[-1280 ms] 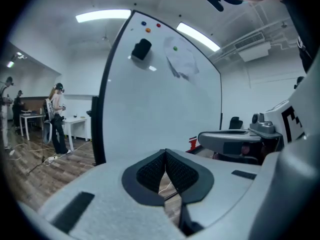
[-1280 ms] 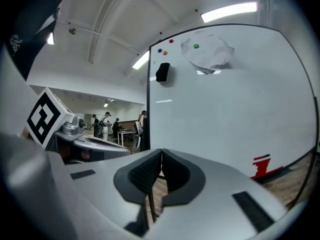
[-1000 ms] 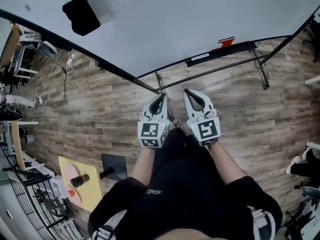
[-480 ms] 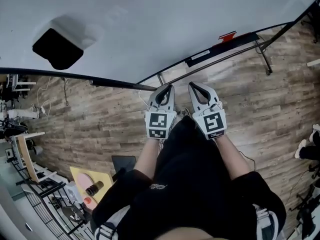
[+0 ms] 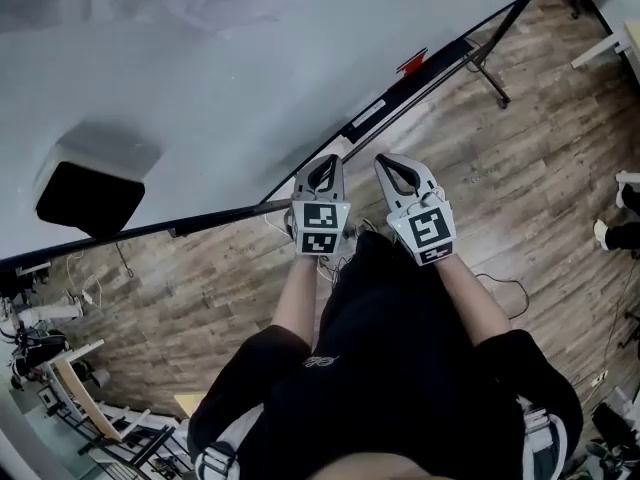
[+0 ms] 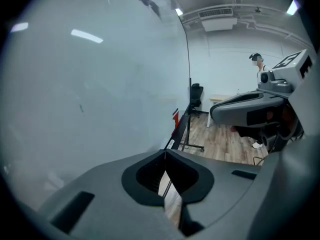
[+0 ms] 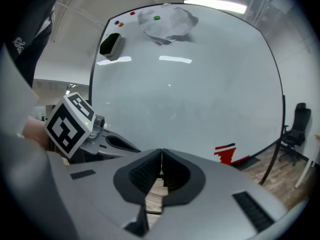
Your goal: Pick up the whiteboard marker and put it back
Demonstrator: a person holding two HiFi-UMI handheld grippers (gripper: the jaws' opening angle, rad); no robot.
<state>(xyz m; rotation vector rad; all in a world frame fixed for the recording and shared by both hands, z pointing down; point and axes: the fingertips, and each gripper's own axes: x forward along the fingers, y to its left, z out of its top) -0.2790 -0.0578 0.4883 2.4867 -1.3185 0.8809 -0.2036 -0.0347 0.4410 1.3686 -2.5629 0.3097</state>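
Note:
A red whiteboard marker [image 5: 412, 63] lies on the black tray [image 5: 390, 103] along the whiteboard's lower edge. It shows as a red shape [image 7: 227, 153] in the right gripper view and a small red mark [image 6: 175, 119] in the left gripper view. My left gripper [image 5: 322, 162] and right gripper [image 5: 387, 162] are held side by side over the wooden floor, short of the board. Both are shut with nothing between their jaws, the left's tips [image 6: 165, 153] and the right's tips [image 7: 161, 151] touching. The marker is well ahead of both grippers.
A black eraser [image 5: 90, 196] sticks to the whiteboard [image 5: 230, 58], with a crumpled white cloth [image 7: 167, 21] near the top. The board's black stand legs [image 5: 490, 73] reach onto the floor. An office chair [image 7: 295, 126] stands far right. A cable [image 5: 495, 286] lies on the floor.
The head view has swung, so the board and tray now run more steeply and the yellow board on the floor has left view. Both grippers stay shut, side by side.

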